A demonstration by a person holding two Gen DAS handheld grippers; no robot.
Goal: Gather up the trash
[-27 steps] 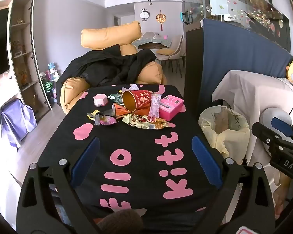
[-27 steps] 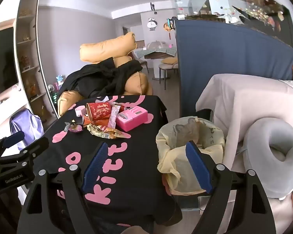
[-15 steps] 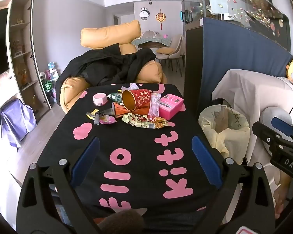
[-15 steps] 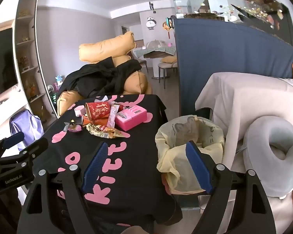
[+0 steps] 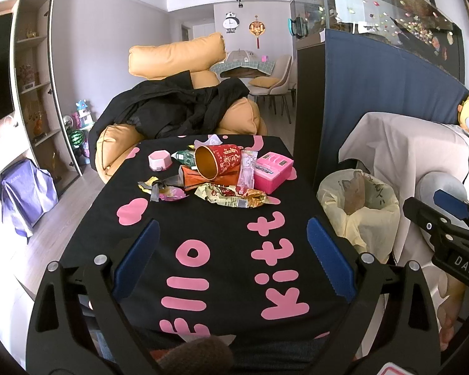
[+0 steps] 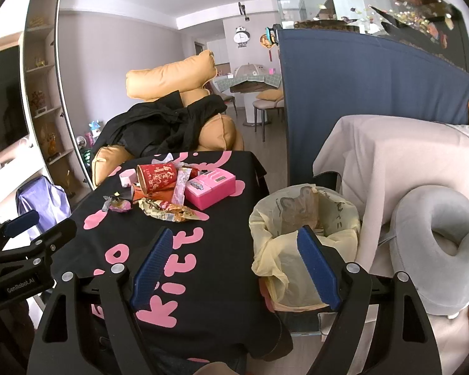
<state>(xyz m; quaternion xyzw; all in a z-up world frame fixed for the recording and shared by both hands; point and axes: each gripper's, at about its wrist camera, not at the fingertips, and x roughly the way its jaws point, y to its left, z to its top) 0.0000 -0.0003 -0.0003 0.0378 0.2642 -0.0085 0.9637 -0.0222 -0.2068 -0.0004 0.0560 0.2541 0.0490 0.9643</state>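
Change since earlier frames: none; both grippers unmoved. Left gripper (image 5: 231, 256): wide, empty. Right gripper (image 6: 234, 262): wide, empty. Trash: red paper cup (image 5: 217, 164) and wrappers (image 5: 231, 195) at far end of table (image 5: 222, 234). Bin (image 6: 303, 234) beside table. Take your loose front wrappers first.

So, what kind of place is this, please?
Most likely a home living room: an orange sofa with a black coat thrown over it, a fish tank above a blue partition, and dining chairs behind.
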